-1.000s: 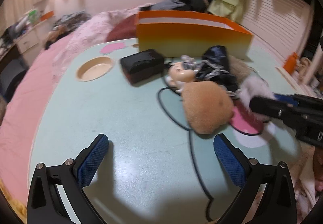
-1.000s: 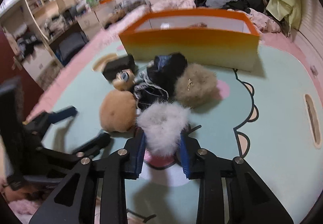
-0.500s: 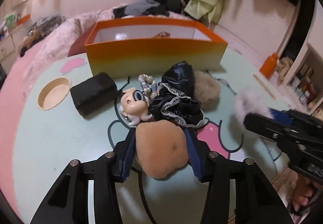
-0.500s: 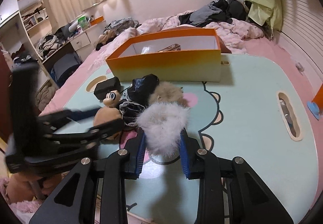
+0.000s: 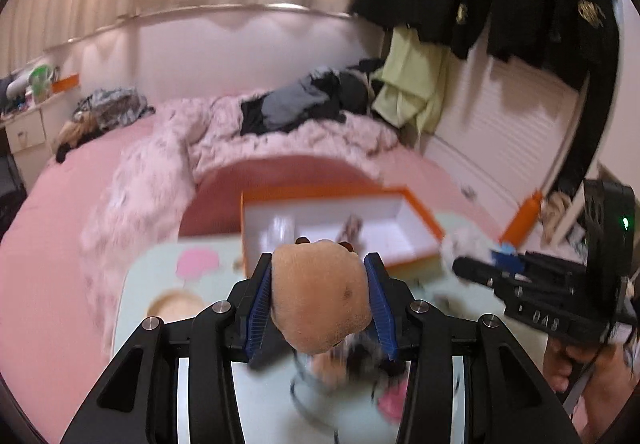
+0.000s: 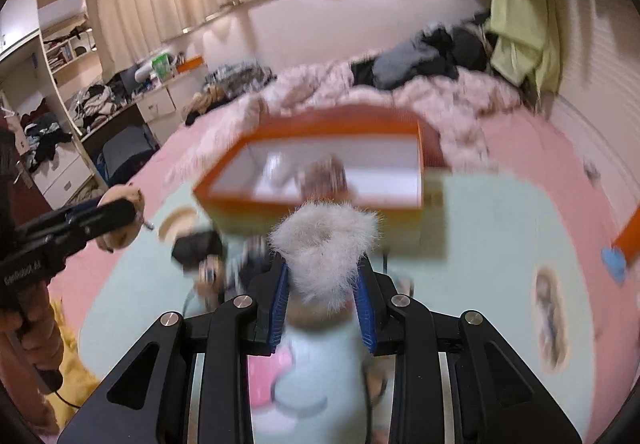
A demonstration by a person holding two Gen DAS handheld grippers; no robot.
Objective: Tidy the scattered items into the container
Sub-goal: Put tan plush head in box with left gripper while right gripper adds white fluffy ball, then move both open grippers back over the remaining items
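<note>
Both grippers are now lifting clear of the table, where a second ago the left gripper [image 5: 318, 300] was standing wide open over the pile; it is now gripping the tan plush ball [image 5: 320, 294] between its blue pads, and the right gripper [image 6: 323, 294] is still clamping the grey fur pompom [image 6: 324, 246]. Both are heading toward the orange box [image 6: 320, 168], which is sitting at the far edge of the green table [image 6: 480, 264] with a few things already lying inside. Each soft item is being pinched at its middle, likely so it is not slipping out during the carry. Black pouch [image 6: 196, 248] and a small doll [image 6: 208, 272] are staying behind on the table, blurred. Judging by this, tidying is partway done, drop into the box coming next
</note>
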